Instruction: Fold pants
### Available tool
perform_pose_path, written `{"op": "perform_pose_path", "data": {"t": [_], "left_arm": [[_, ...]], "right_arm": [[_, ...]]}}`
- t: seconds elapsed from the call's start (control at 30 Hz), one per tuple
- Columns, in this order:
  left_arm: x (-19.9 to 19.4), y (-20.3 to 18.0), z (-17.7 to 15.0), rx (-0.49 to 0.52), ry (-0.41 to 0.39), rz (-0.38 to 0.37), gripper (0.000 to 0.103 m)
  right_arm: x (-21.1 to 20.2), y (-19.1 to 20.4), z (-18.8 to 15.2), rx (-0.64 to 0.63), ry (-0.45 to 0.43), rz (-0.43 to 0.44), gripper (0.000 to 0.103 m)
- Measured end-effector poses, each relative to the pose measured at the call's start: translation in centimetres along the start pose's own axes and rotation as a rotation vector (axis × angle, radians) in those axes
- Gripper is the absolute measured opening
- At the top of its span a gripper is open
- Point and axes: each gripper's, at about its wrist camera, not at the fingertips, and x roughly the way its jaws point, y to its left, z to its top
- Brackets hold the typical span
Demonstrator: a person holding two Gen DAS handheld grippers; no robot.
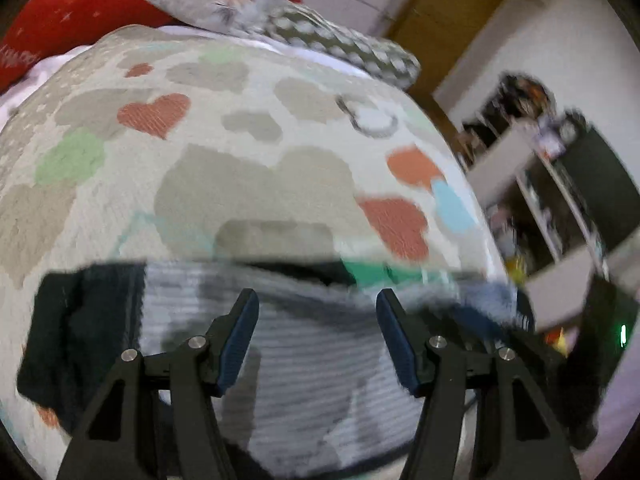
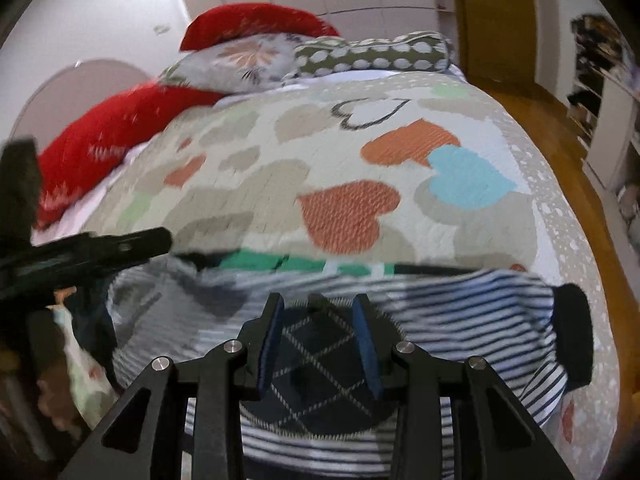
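Note:
The white-and-navy striped pants lie spread over the near end of a heart-patterned quilt, with dark cuffs at the left edge and the right edge. A green strip runs along their far edge. My left gripper hovers over the stripes, open with nothing between its pads; in the right wrist view it reaches in from the left. My right gripper is shut on a dark diamond-patterned patch of the pants, which stays sharp while the stripes around it blur.
Red pillows, a floral pillow and a dotted bolster sit at the head of the bed. Wooden floor and a shelf unit lie beyond the bed's right edge. A wooden door stands behind.

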Motion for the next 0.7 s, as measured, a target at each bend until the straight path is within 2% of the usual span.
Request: {"op": "perform_pose_path", "data": {"t": [0.07, 0.17, 0.23, 0.43, 0.53, 0.63, 0.7], "left_arm": [[1.6, -0.8, -0.9, 0.053, 0.074, 0.055, 0.060], [3.9, -1.5, -0.8, 0.119, 0.122, 0.150, 0.060], [5.2, -2.1, 0.3, 0.147, 0.114, 0.217, 0.060], [7.4, -2.6, 2.5, 0.157, 0.088, 0.297, 0.065], [7.5, -2.3, 2.7, 0.153, 0.067, 0.285, 0.068], [6.3, -0.7, 3.6, 0.059, 0.063, 0.181, 0.068], [4.4, 0.2, 3.7, -0.002, 0.039, 0.135, 0.068]], "right_arm": [[1.0, 0.3, -0.3, -0.018, 0.021, -0.012, 0.039], [2.8, 0.1, -0.2, -0.022, 0.050, -0.053, 0.039], [3.4, 0.1, 0.3, -0.039, 0.050, -0.083, 0.039], [5.3, 0.5, 2.2, -0.055, 0.061, -0.145, 0.042], [5.9, -0.1, 3.0, -0.019, 0.054, -0.144, 0.045], [5.3, -1.2, 3.3, 0.035, 0.030, -0.108, 0.044], [3.4, -2.0, 3.2, 0.080, -0.016, -0.114, 0.045]]}}
